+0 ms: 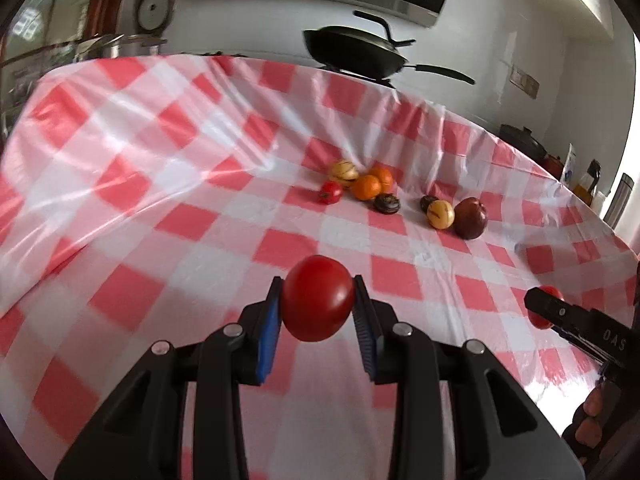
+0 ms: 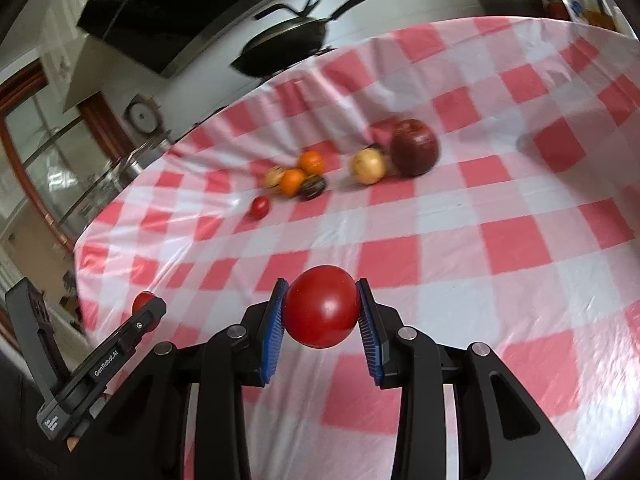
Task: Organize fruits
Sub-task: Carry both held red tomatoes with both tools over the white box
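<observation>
My left gripper (image 1: pixel 318 300) is shut on a red tomato (image 1: pixel 318 298) held above the checked tablecloth (image 1: pixel 160 160). My right gripper (image 2: pixel 322 308) is shut on a second red tomato (image 2: pixel 322 306). Each gripper also shows in the other's view, the right one (image 1: pixel 540 312) at the right edge and the left one (image 2: pixel 148 312) at the lower left. Further back lie a small tomato (image 1: pixel 330 192), two oranges (image 1: pixel 367 187), yellow striped fruits (image 1: pixel 343 171), dark round fruits (image 1: pixel 387 203) and a dark red apple (image 1: pixel 471 218). The same cluster shows in the right wrist view, with the apple (image 2: pixel 414 147) largest.
A black pan (image 1: pixel 356 54) stands beyond the table's far edge, and a metal pot (image 1: pixel 128 46) at the far left. A dark pot (image 2: pixel 510 2) and bottles sit at the far right. The cloth (image 2: pixel 520 240) is wrinkled near the fruits.
</observation>
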{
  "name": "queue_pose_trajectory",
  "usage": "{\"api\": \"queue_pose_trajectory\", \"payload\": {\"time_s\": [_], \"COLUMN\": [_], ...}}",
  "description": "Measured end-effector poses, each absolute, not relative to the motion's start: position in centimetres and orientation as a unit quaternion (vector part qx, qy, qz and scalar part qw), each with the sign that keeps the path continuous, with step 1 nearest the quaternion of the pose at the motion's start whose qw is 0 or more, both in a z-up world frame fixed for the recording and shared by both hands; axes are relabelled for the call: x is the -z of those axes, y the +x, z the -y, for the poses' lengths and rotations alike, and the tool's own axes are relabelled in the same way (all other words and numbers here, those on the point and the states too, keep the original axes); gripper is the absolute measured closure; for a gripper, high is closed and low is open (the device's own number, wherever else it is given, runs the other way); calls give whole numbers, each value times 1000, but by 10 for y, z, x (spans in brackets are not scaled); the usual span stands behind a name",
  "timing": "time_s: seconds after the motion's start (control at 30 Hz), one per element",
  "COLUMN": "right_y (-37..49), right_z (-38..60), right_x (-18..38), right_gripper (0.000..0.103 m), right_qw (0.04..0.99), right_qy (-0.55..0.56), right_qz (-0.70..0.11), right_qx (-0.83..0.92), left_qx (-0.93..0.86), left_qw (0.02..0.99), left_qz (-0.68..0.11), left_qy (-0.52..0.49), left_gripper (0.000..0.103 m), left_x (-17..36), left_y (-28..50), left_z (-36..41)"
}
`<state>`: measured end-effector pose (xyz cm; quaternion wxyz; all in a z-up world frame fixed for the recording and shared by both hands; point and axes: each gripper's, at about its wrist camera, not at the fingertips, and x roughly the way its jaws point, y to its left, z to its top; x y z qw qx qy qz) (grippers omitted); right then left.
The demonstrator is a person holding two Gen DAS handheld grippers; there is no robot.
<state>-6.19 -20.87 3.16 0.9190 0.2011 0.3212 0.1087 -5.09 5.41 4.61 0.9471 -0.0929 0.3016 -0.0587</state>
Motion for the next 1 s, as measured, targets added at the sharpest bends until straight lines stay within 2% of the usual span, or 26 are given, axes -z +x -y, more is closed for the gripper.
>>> {"api": "queue_pose_trajectory", "payload": {"time_s": [0.4,1.0], "right_y": [-101,-181], "right_z": [139,-18], "right_x": [-43,-30], "right_gripper": [68,68], "right_qw": [913,875], "right_qy": [152,-23], "right_qz": [-327,-353], "right_qx": [-193,-331], "left_qx": [5,-92], "left_qw": [954,940], "left_qz": [-288,-307], "left_qy": [-88,-114], "left_gripper": [69,69], "left_x": [-61,-37], "left_y": [-125,-193], "left_z": [-127,-231]}}
